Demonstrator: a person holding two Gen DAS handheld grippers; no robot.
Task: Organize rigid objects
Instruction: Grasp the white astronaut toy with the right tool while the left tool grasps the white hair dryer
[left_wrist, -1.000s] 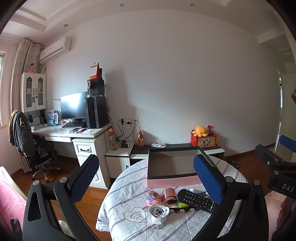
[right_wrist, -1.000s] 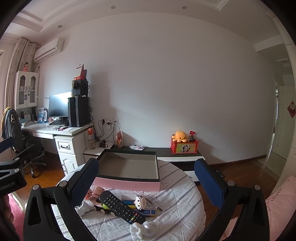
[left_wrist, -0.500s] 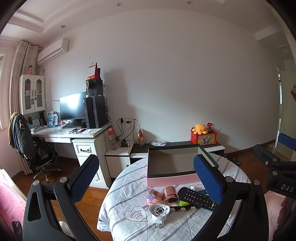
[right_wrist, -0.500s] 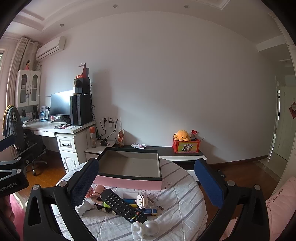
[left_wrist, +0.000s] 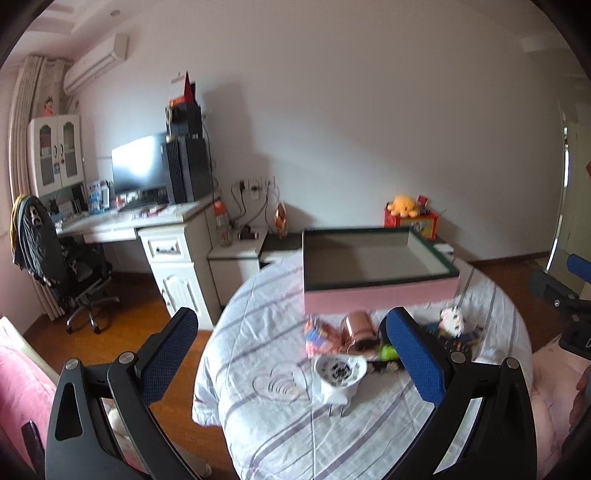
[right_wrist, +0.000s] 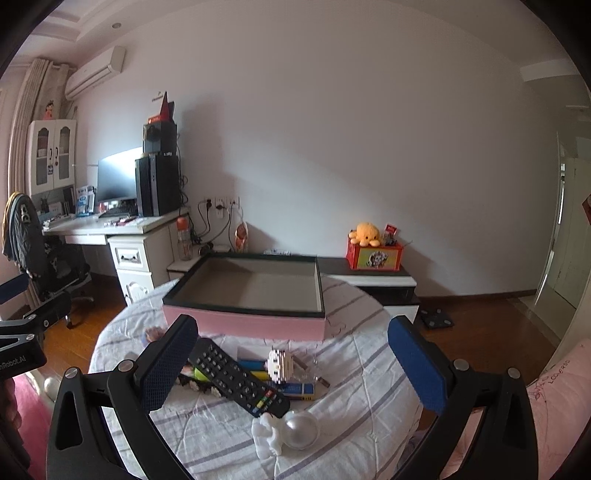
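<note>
— Both grippers first: how do they stand?

— Left gripper (left_wrist: 291, 354) is spread wide, its blue pads far apart with nothing between them. It hangs above the near left edge of the round table (left_wrist: 266, 435). Right gripper (right_wrist: 293, 363) is just as wide, and it grips nothing either.

— Where are the things to be sorted?

— On the striped tablecloth, in a loose heap at the middle. Seen from the right wrist, a black remote control (right_wrist: 238, 378) lies slanted from 10 o'clock to 4 o'clock, resting on top of some flat blue and yellow items (right_wrist: 291, 387) I cannot name. A small white brick-built figure (right_wrist: 280, 364) stands just beside the remote at its 2 o'clock. At the remote's 5 o'clock, near the table edge, a white figurine with a pearly ball (right_wrist: 286, 434) touches the remote's lower end.

— And from the left wrist?

— That view is blurred. A white round piece with a dark patterned centre (left_wrist: 340, 369) sits nearest the camera. At its 12 o'clock lies a copper-coloured cylinder (left_wrist: 356, 330) on its side, and a pink multicoloured object (left_wrist: 319, 336) is just beside it at 9 o'clock. The right pad (left_wrist: 415, 356) covers part of the heap.

— The container?

— A shallow pink box with a dark green rim (right_wrist: 245, 317) sits open at 12 o'clock behind the heap, near it but apart. Its grey inside holds nothing.

— Any person?

— Part of a hand (left_wrist: 580, 397) shows at the 4 o'clock edge of the left view.
</note>
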